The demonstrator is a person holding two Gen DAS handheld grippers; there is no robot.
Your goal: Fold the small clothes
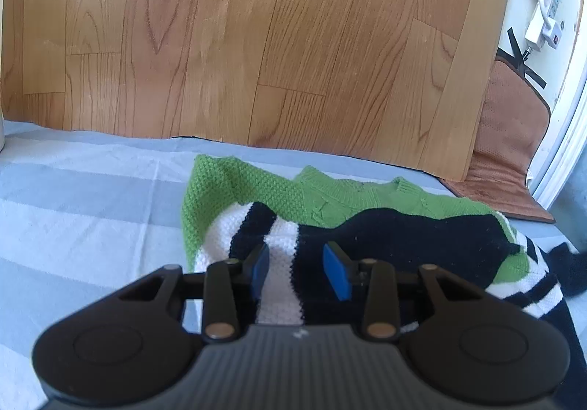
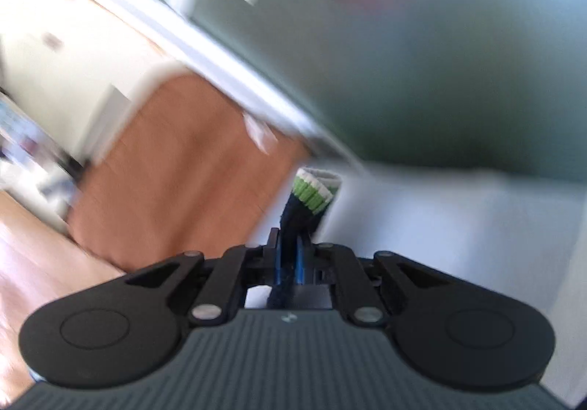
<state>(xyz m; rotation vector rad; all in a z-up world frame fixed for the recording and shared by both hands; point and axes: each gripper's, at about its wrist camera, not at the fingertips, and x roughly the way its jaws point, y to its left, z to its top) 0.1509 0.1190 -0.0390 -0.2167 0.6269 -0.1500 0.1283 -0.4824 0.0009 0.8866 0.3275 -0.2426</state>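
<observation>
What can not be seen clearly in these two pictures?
- Right wrist view: the room is smeared by motion blur; only the right gripper, shut on a knitted cuff, is sharp.
- Left wrist view: the sweater is partly hidden below by the left gripper and cut off at the right edge.
- Neither view shows the sweater's full shape.

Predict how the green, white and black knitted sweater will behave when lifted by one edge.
Probably floppy: the green, white and black knitted sweater lies rumpled on the striped cloth. Its cuff sticks out of the shut right gripper, so the chunky knit seems grippable, not slippery.

right hand-held gripper [image 2: 288, 257] around knit sleeve [image 2: 307, 201]
</observation>
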